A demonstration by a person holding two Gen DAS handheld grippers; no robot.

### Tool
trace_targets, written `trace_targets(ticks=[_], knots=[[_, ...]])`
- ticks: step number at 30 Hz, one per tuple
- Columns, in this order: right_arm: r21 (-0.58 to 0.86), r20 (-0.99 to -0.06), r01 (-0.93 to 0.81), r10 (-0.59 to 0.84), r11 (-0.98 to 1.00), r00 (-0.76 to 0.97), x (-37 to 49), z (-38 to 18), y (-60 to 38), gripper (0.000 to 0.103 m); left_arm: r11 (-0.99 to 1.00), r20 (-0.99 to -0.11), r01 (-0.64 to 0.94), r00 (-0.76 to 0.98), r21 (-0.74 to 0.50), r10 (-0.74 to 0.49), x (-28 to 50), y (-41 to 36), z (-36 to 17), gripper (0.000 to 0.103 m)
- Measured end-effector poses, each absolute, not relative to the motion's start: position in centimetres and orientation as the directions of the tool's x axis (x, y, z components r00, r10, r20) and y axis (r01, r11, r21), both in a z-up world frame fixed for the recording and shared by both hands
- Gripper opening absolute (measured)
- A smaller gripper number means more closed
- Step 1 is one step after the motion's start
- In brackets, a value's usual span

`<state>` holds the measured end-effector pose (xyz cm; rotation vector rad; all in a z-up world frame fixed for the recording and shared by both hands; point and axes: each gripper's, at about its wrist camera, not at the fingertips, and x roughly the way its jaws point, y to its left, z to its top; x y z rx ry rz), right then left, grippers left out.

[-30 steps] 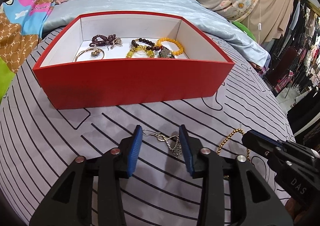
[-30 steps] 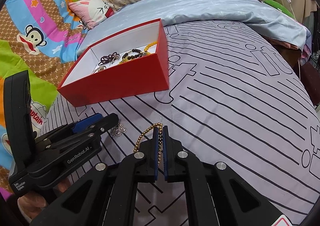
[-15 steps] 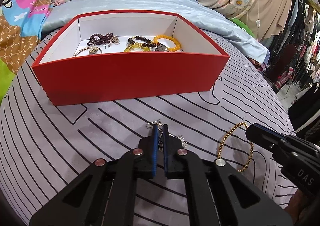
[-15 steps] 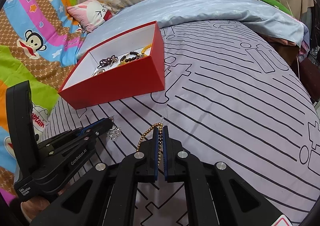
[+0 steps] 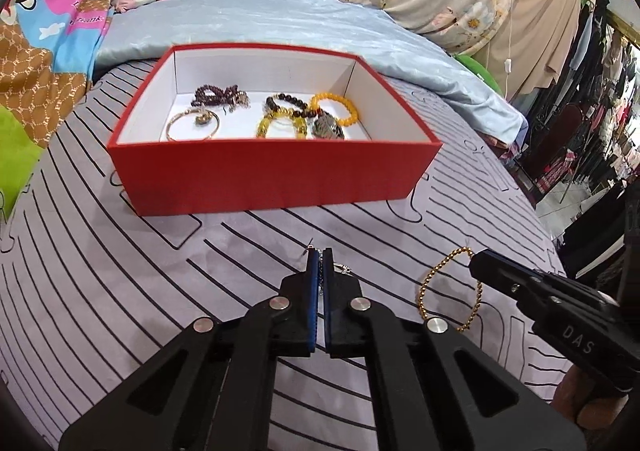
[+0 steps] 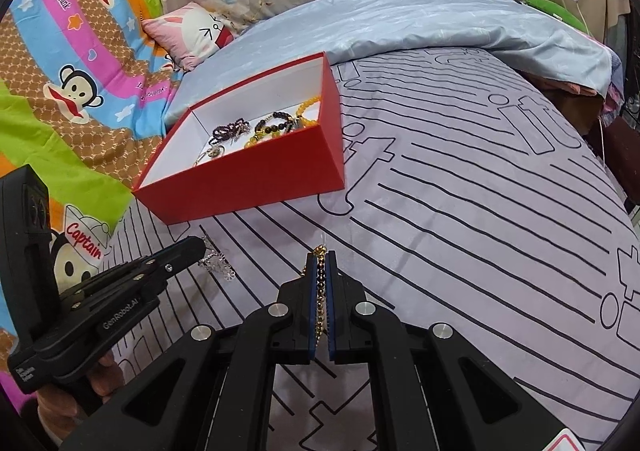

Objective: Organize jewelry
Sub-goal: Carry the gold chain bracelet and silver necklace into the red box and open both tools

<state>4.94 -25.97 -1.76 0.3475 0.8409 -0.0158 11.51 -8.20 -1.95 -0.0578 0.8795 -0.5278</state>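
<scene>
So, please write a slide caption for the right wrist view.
Right claw shut on a gold bead bracelet, near the red box.

- Left wrist view: looks forward along its own fingers (image 5: 308, 299), low and close over the striped bedsheet (image 5: 120, 291). The red box (image 5: 272, 175) lies straight beyond the fingertips, long side square-on; the other gripper (image 5: 480, 263) enters right of the fingers.
- Right wrist view: looks forward along its own fingers (image 6: 309, 303), also close over the bedsheet (image 6: 480, 231). The box (image 6: 256, 179) sits beyond and left of the fingertips, corner-on; the other gripper (image 6: 200, 247) enters at left.
- Shared: box, sheet, blue blanket (image 5: 280, 23) (image 6: 400, 15), floral cloth behind.
</scene>
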Motion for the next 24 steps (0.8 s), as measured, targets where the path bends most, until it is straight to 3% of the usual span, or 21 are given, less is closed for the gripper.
trace_targets(ticks=[24], knots=[[0.276, -0.606, -0.007, 0.180, 0.961, 0.775, 8.1, 6.3, -23.2, 0.003, 0.882, -0.600, 0.394, 0.649, -0.261, -0.467, 14.0, -4.6, 6.5, 0.001]])
